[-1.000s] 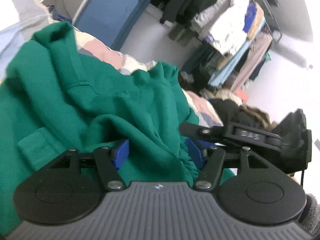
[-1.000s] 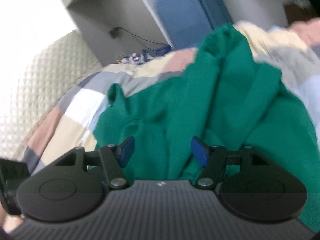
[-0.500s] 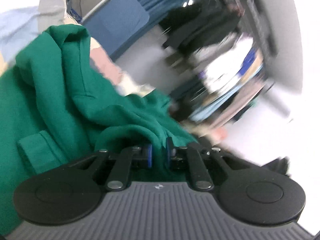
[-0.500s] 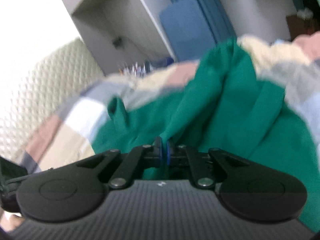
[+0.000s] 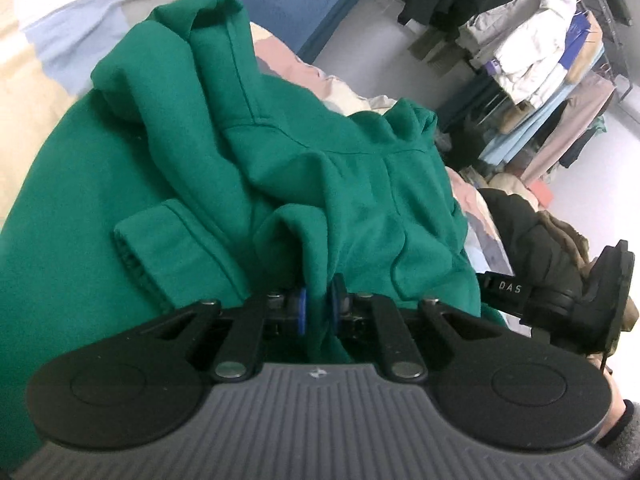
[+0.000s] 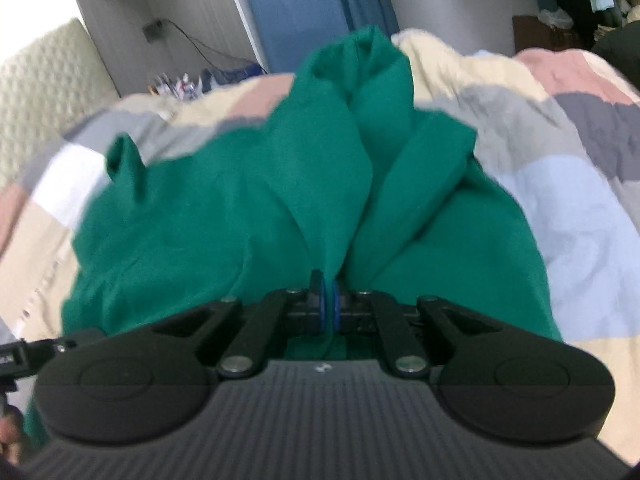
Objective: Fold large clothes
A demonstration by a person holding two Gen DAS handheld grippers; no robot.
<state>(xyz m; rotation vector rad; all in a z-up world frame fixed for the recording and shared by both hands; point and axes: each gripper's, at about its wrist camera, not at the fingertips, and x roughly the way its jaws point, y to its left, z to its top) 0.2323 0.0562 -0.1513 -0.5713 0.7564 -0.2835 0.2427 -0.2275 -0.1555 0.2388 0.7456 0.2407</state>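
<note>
Left wrist view shows the left gripper point(image 5: 318, 304) clamped on a ridge of the green hoodie point(image 5: 280, 152) heaped on the patchwork quilt point(image 6: 580, 216); the right gripper point(image 6: 329, 306) pinches another fold. Lift both evenly, spreading the hoodie flat first

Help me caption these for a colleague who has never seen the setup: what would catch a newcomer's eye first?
The bright green sweatshirt dominates both views, lying crumpled across a pastel patchwork quilt. Right after that come the two grippers: the left gripper and the right gripper each pinch a fold of green fabric between blue pads, low in the centre of their own view. In the left wrist view, a crowded clothes rack fills the upper right.
</note>
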